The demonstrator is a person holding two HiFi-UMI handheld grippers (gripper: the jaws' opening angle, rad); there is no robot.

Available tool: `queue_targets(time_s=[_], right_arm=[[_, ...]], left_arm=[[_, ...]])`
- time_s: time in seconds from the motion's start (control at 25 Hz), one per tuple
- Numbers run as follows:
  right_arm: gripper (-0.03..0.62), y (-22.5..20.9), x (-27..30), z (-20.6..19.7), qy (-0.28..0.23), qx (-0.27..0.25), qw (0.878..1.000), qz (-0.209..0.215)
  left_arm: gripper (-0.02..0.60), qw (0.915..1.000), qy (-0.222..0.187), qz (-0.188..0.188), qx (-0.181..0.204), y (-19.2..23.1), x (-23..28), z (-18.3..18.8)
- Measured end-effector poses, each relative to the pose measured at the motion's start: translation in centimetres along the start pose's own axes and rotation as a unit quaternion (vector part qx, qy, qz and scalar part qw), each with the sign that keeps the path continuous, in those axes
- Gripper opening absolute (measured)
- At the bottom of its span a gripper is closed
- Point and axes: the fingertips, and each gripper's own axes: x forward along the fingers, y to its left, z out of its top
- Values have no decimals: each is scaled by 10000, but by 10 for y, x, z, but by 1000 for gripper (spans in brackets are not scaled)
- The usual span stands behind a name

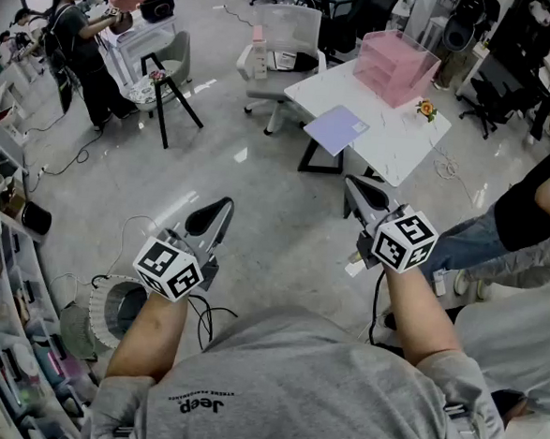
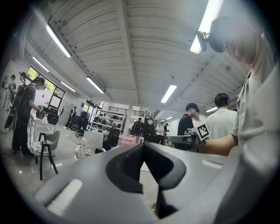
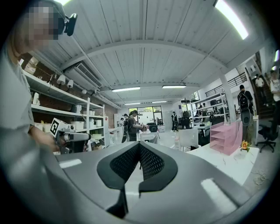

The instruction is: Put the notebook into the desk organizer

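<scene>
The flat lavender notebook [image 1: 336, 129] lies on the white table's [image 1: 402, 143] near corner, at twelve o'clock from the nearer right gripper [image 1: 354, 186]. That gripper and the left gripper [image 1: 222, 207] are closed and empty. The pink translucent desk organizer [image 1: 395, 67] stands at one o'clock beyond the notebook.

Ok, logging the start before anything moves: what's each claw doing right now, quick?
Left claw: closed, holding nothing.
Right claw: closed, holding nothing.

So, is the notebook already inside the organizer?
No, the notebook lies flat on the table, apart from the pink organizer.
</scene>
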Motion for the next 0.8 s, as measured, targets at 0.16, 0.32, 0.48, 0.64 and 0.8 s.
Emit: queue_targets(time_s=[0.16,0.32,0.48,0.64,0.8], right_arm=[[0,1,-1,-4,48,-19,10000,1],[2,4,1,-5,63,-35,10000,57],[2,3,3,-7,18,-29,10000,80],[2,-1,3,-10,29,-47,9999,93],[2,-8,3,-13,61,-36,9999,90]], left_arm=[[58,10000,18,-9,-12,-1,-1,-3],[58,10000,27,-7,-17,0,-1,-4],[58,10000,22,-39,-28,1,1,-6],[58,9999,-13,-120,-17,0,6,-5],[182,9999,-35,-161,-14,2,14,-2]])
